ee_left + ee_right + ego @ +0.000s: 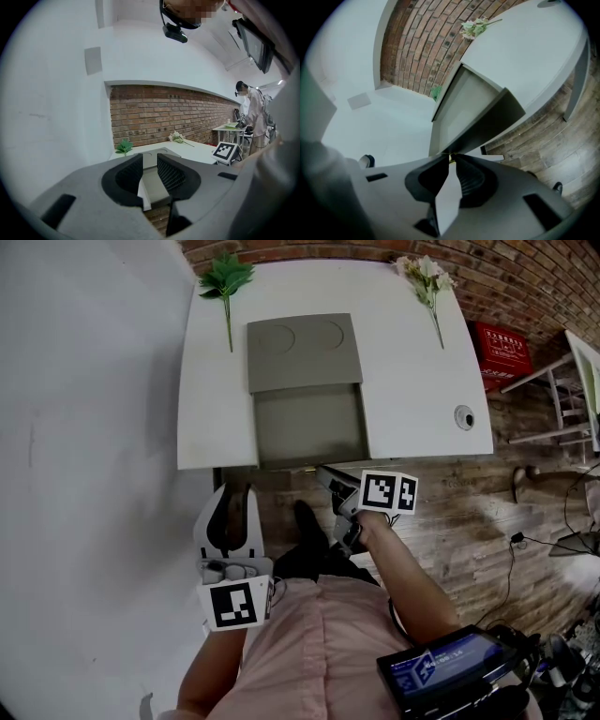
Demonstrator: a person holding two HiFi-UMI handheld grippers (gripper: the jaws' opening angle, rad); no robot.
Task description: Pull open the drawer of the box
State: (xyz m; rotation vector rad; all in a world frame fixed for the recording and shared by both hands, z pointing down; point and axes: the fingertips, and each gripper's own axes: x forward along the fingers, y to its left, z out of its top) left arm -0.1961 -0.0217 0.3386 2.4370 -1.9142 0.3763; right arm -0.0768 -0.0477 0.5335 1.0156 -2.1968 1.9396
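Observation:
A grey box (302, 352) lies flat on the white table (412, 362), and its drawer (309, 423) stands pulled out to the table's near edge. My right gripper (323, 474) is at the drawer's front. In the right gripper view its tips (450, 158) are pinched on a small yellowish handle under the drawer front (487, 122). My left gripper (232, 491) hangs below the table's near left corner, off the box. It is open with nothing between its jaws (150, 157), and the drawer (151, 183) shows through the gap.
A green leafy sprig (225, 282) lies at the table's far left and a white flower sprig (427, 277) at its far right. A round hole (464, 416) sits near the right edge. A red crate (502, 351) stands on the wooden floor beyond.

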